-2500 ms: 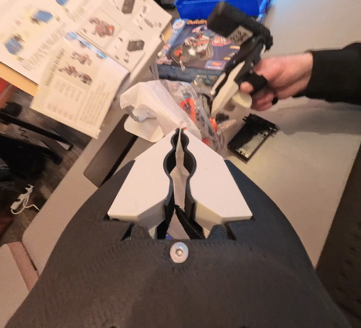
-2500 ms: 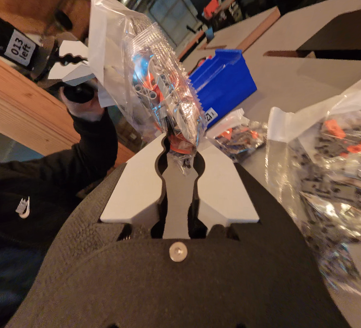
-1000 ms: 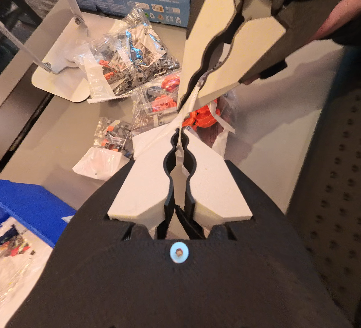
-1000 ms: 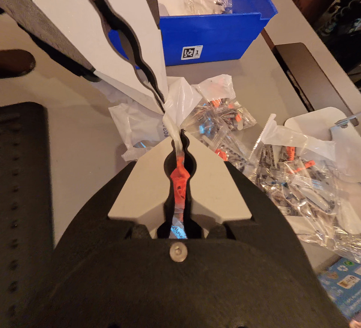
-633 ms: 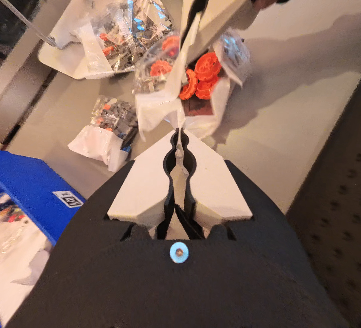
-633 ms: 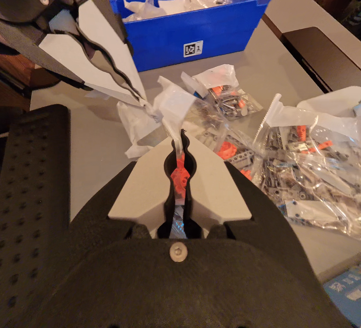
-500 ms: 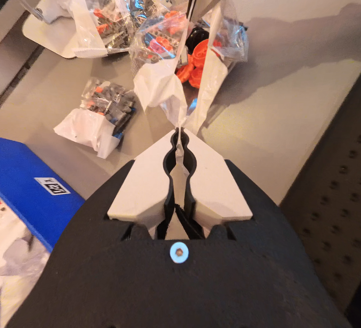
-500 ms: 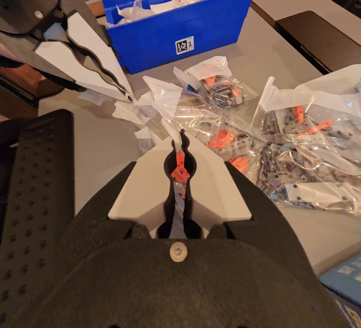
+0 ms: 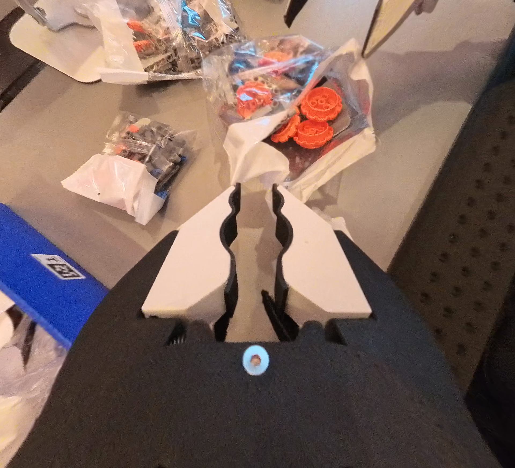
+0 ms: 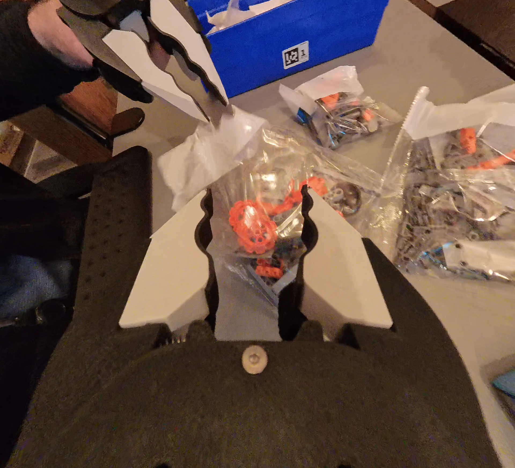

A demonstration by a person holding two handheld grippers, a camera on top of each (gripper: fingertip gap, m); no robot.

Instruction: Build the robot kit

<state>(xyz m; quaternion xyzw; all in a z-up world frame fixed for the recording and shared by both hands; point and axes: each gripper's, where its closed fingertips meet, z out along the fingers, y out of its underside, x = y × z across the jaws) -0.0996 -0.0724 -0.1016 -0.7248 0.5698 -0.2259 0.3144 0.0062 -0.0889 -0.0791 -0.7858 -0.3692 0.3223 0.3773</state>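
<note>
Surrounding bag (image 9: 292, 109): probably parts packets (image 9: 131, 164).

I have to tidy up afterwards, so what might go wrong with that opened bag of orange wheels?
The bag lies torn open on the table, both hand-held grippers open beside it. Loose orange wheels sit at its mouth and may roll out. Any nudge from the left hand-held gripper at its white flap, or the right hand-held gripper above, could scatter parts.
</note>
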